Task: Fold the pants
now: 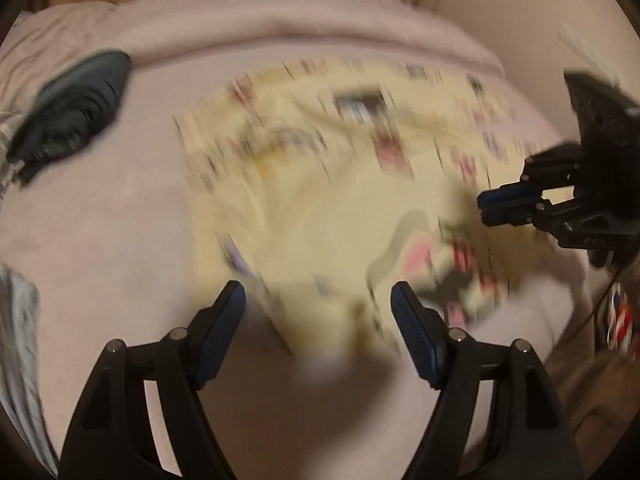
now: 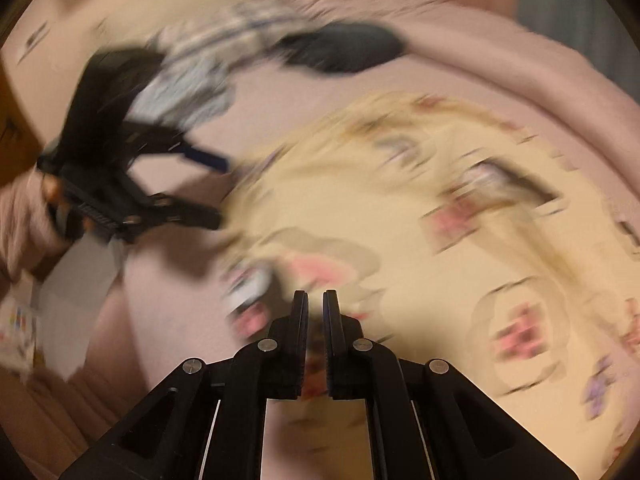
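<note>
Pale yellow pants (image 1: 320, 208) with a pink and dark print lie spread and rumpled on a pink bed; both views are motion-blurred. My left gripper (image 1: 318, 304) is open and empty, its fingers astride the near edge of the pants. It also shows in the right wrist view (image 2: 222, 188), open beside the pants' left edge. My right gripper (image 2: 316, 302) has its jaws nearly closed with a thin gap, over a fold of the pants (image 2: 420, 232); whether cloth is pinched is unclear. It also shows in the left wrist view (image 1: 482, 206), at the pants' right side.
A dark garment (image 1: 72, 108) lies at the far left of the bed (image 1: 120, 220); it also shows in the right wrist view (image 2: 344, 52), next to a striped grey-white cloth (image 2: 196, 76). A rolled pink blanket (image 1: 300, 40) borders the far side. The bed's edge and floor clutter (image 2: 24, 320) lie nearby.
</note>
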`<state>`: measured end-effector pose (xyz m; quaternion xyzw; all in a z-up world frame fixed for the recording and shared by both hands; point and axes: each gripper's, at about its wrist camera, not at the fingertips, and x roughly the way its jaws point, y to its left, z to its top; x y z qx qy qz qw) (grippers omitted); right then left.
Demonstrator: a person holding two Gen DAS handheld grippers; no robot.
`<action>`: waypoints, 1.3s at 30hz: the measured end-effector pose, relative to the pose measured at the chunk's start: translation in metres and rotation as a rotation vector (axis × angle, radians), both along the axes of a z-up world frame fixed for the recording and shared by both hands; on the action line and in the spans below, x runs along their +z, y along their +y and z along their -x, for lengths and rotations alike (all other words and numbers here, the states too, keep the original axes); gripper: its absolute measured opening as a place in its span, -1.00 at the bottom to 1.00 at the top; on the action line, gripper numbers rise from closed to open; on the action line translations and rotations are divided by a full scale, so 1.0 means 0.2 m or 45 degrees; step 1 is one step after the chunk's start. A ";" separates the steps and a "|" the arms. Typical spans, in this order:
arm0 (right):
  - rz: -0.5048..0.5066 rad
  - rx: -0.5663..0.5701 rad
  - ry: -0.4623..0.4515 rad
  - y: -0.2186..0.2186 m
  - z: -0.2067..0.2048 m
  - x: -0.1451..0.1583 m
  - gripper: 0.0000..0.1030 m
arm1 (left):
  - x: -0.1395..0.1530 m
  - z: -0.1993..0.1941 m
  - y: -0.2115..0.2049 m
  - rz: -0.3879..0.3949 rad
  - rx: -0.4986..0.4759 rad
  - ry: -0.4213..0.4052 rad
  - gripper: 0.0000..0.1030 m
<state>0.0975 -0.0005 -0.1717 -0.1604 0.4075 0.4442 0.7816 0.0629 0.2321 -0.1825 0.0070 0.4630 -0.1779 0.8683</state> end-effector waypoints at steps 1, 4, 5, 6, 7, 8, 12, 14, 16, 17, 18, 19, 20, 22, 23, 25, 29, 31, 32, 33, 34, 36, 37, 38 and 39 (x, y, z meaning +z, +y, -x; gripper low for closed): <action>-0.014 -0.043 -0.016 -0.03 -0.06 0.03 -0.70 | 0.04 -0.11 0.01 0.008 0.029 -0.038 0.47; -0.054 -0.163 -0.057 -0.13 -0.32 0.14 0.01 | 0.08 -0.42 0.00 0.009 0.057 -0.047 0.47; -0.047 -0.203 -0.083 -0.15 -0.41 0.17 0.08 | 0.08 -0.51 0.00 0.009 0.060 -0.042 0.47; -0.029 -0.237 -0.098 -0.18 -0.53 0.19 0.08 | 0.08 -0.61 0.00 0.012 0.065 -0.030 0.47; -0.018 -0.260 -0.107 -0.20 -0.61 0.21 0.08 | 0.07 -0.73 0.00 0.021 0.068 -0.004 0.45; -0.015 -0.287 -0.110 -0.22 -0.72 0.23 0.08 | 0.07 -0.79 0.00 0.029 0.068 0.007 0.45; -0.013 -0.325 -0.071 -0.30 -1.10 0.25 0.08 | 0.01 -1.10 0.02 0.078 0.049 0.080 0.44; 0.026 -0.316 -0.049 -0.29 -1.28 0.21 0.08 | -0.05 -1.19 0.05 0.094 0.035 0.137 0.44; 0.099 -0.278 -0.042 -0.26 -1.39 0.15 0.08 | -0.11 -1.26 0.10 0.090 0.035 0.197 0.41; 0.160 -0.248 -0.021 -0.23 -1.46 0.09 0.08 | -0.14 -1.28 0.12 0.106 0.024 0.232 0.38; 0.178 -0.215 0.008 -0.21 -1.50 0.06 0.08 | -0.15 -1.29 0.14 0.119 0.019 0.261 0.32; 0.196 -0.185 0.025 -0.19 -1.53 0.02 0.08 | -0.17 -1.31 0.18 0.144 0.012 0.302 0.32; 0.220 -0.148 0.036 -0.17 -1.55 -0.02 0.08 | -0.19 -1.32 0.20 0.154 0.009 0.328 0.32; 0.281 -0.108 0.079 -0.15 -1.63 -0.10 0.08 | -0.23 -1.33 0.24 0.129 0.018 0.379 0.09; 0.326 -0.102 0.112 -0.15 -1.68 -0.14 0.06 | -0.23 -1.33 0.24 0.114 0.007 0.376 0.05; 0.325 -0.084 0.131 -0.15 -1.69 -0.16 -0.05 | -0.22 -1.31 0.23 0.080 -0.050 0.361 -0.27; 0.381 -0.009 0.060 -0.14 -1.64 -0.13 -0.94 | -0.22 -1.28 0.21 0.025 -0.116 0.343 -0.79; 0.411 -0.012 0.012 -0.12 -1.62 -0.12 -0.94 | -0.21 -1.27 0.23 0.029 -0.092 0.293 -0.82; 0.403 -0.036 -0.021 -0.12 -1.63 -0.10 -0.94 | -0.22 -1.28 0.24 0.035 -0.063 0.279 -0.82; 0.406 -0.057 -0.043 -0.10 -1.63 -0.10 -0.94 | -0.23 -1.29 0.26 0.052 -0.032 0.277 -0.81; 0.408 -0.075 -0.051 -0.10 -1.64 -0.10 -0.94 | -0.25 -1.29 0.28 0.085 -0.010 0.306 -0.78; 0.456 -0.080 -0.007 -0.08 -1.65 -0.16 -0.94 | -0.25 -1.28 0.28 0.068 -0.014 0.320 -0.68; 0.462 -0.079 -0.015 -0.08 -1.64 -0.16 -0.94 | -0.23 -1.27 0.28 0.048 -0.011 0.309 -0.53; 0.461 -0.096 -0.027 -0.08 -1.64 -0.14 -0.94 | -0.22 -1.27 0.29 0.036 -0.012 0.307 -0.44; 0.439 -0.119 -0.019 -0.10 -1.65 -0.11 -0.94 | -0.19 -1.25 0.29 0.026 -0.011 0.296 -0.18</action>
